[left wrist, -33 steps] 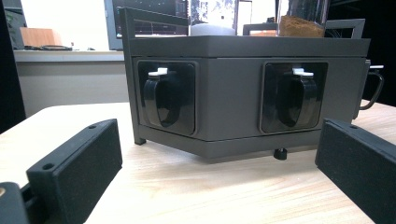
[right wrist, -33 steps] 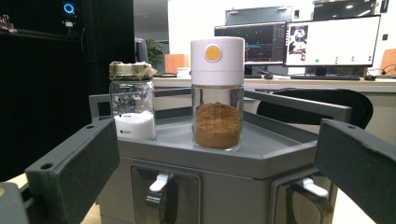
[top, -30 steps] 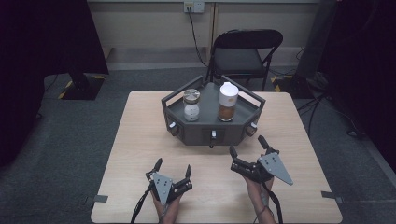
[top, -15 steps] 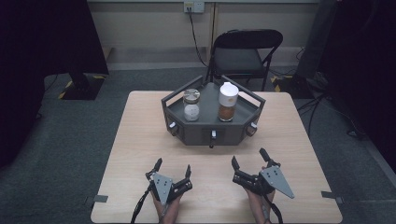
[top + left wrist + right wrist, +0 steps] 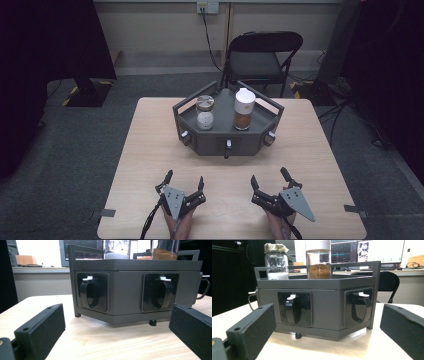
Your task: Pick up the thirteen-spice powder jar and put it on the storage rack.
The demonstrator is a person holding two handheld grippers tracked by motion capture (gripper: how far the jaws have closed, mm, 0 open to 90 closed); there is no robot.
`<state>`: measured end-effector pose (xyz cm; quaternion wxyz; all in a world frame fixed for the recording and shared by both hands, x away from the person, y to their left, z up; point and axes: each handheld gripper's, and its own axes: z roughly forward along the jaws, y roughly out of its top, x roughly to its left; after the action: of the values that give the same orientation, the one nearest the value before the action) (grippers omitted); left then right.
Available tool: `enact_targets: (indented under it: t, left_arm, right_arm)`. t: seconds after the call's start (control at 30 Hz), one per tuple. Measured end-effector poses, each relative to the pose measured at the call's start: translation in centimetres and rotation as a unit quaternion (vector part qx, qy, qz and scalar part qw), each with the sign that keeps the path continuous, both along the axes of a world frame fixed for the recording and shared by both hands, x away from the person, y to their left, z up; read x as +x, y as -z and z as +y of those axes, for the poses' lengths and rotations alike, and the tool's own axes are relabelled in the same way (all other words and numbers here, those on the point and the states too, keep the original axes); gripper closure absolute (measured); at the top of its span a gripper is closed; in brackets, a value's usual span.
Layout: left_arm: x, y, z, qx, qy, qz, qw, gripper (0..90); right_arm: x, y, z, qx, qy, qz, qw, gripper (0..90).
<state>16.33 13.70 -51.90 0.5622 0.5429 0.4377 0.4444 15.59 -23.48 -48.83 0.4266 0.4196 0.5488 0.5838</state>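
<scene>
Dark grey hexagonal rack (image 5: 210, 142) sits mid-table (image 5: 140, 165), far from both jaws-apart, empty hand-held grippers, left (image 5: 184, 184) and right (image 5: 270, 181). We judge pre-approach; next we reach its drawer handles (image 5: 294, 308).

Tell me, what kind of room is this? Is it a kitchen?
Probably not a kitchen: it looks like a lab or test room. A bare wooden table stands on grey carpet with a folding chair behind it, computer monitors glow in the background, and cables run to a wall socket.
</scene>
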Motion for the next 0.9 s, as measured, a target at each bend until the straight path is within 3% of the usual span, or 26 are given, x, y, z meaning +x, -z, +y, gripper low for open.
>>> enact_targets:
  t: [0.9]
  left_arm:
    - [-0.1, 0.0, -0.1, 0.0, -0.006, 0.001, 1.0, 0.0]
  right_arm:
    - [-0.6, 2.5, 0.3, -0.009, 0.027, 0.007, 0.9996, 0.0]
